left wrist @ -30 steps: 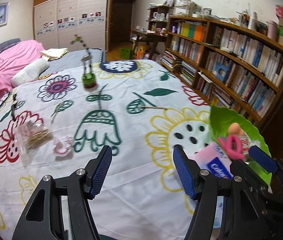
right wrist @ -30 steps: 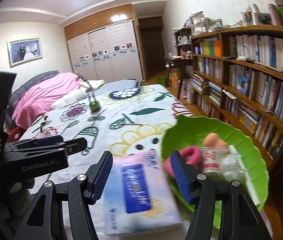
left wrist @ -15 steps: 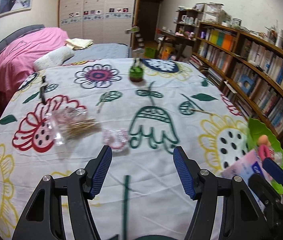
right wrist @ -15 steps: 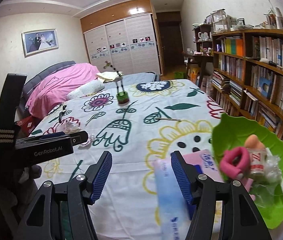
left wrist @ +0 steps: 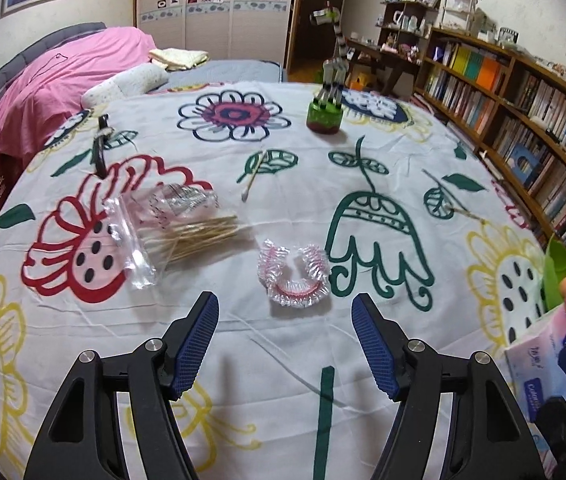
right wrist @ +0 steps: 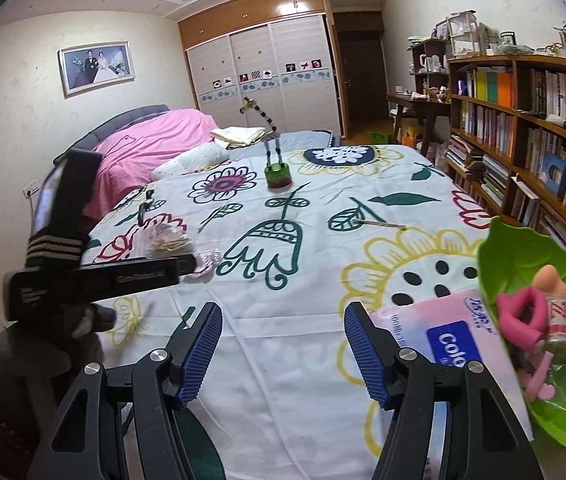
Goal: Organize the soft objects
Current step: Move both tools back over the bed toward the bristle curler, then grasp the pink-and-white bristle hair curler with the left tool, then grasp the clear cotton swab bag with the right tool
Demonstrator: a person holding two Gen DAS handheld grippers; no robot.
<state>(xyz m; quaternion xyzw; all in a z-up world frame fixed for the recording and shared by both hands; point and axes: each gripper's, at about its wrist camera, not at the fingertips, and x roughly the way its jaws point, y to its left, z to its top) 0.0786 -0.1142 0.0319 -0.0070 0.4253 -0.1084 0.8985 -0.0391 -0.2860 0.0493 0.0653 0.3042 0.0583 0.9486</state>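
Crinkly clear plastic with a pink gathered edge: that is the cap [left wrist: 294,276] lying on the bed [left wrist: 383,168], just ahead of our left hand-held gripper [left wrist: 285,344], whose jaws stand wide and hold nothing. We judge it feather-light, limp and a little slippery, so it will collapse under any squeeze; the thick pleated rim nearest us is the part we would pinch, since a flat film gives the pads little to bite.

Left of it lies one clear bag [left wrist: 171,224] of thin sticks, touching nothing else. We expect it to be light too, but the film will slide and the sticks inside are stiff, so we would take it across the bundle, not by the loose flap.

Our right hand-held gripper [right wrist: 281,350] is also wide and empty, hovering over the bed near one tissue pack [right wrist: 439,336], soft and squashy by its look, best gripped across its narrow side. The pack touches one green leaf-shaped tray [right wrist: 523,252], which holds one pink ring [right wrist: 521,316], one peach piece, one small labelled bottle and some crumpled wrap.

Further off we count one giraffe toy [left wrist: 329,92], two loose swabs [left wrist: 251,178], and one dark clip [left wrist: 101,148].
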